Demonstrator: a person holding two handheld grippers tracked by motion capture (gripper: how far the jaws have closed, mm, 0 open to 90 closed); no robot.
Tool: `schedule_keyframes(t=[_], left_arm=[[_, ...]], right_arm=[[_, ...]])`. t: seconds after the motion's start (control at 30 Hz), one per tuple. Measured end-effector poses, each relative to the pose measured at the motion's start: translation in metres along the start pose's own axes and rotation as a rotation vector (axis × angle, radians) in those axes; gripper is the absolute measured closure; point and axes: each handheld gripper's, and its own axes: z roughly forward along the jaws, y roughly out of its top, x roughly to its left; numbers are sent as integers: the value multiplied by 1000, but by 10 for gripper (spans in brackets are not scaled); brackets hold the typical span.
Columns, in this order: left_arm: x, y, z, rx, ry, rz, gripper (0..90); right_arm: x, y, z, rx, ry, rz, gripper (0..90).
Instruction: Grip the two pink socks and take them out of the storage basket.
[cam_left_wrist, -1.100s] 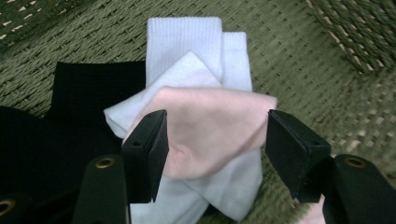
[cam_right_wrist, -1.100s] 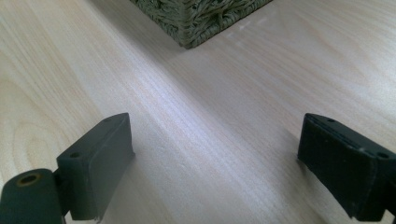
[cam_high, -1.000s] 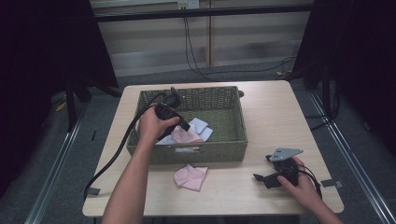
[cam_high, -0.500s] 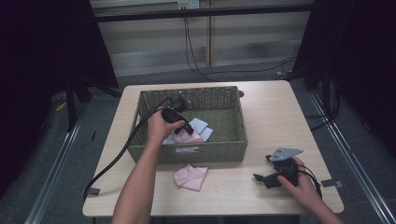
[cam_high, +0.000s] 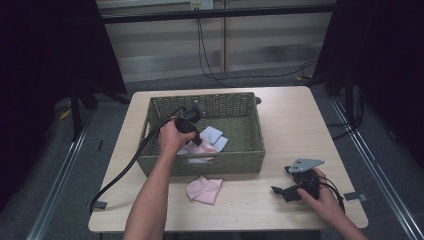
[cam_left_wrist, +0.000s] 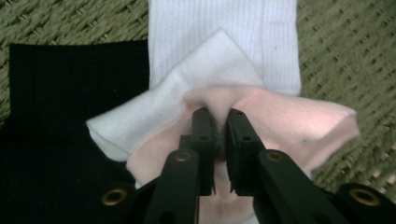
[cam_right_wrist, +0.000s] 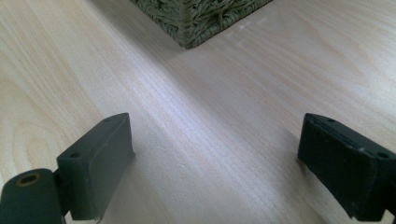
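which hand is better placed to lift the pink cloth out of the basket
Left. The left gripper is already pinched on the pink cloth inside the basket; the right gripper rests open on the table, outside it.

Left tongs down in the basket, now pinching the pink cloth

Since a second ago the left tongs (cam_left_wrist: 217, 135) have sunk from above the wicker basket (cam_high: 252, 160) onto the heap of cloths inside it. Their jaws, standing wide in that time, have just been closing and now nip a raised fold of the pink cloth (cam_left_wrist: 285, 121), which puckers up between the pads.
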Motion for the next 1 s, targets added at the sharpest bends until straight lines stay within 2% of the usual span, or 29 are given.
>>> schedule_keyframes(t=[0.13, 0.3, 0.6, 0.77, 0.87, 0.93, 1.0], left_arm=[[-2, -2, -13, -16, -13, -7, 848], [-3, -6, -33, -64, -46, -6, 846], [-4, -10, -66, -112, -73, -12, 846], [-4, -11, -83, -119, -76, -24, 846], [-6, -12, -92, -139, -87, -35, 845], [-8, -13, -98, -146, -100, -34, 845], [-10, -13, -103, -147, -94, -28, 845]], right_arm=[[0, 0, 0, 0, 0, -1, 95], [0, 0, 0, 1, 0, 0, 95], [0, 0, 0, 2, 1, 0, 95], [0, 0, 0, 1, 0, 1, 95], [0, 0, 0, 0, 0, -1, 95], [0, 0, 0, -1, 0, -1, 95], [0, 0, 0, -1, 0, -2, 95]])
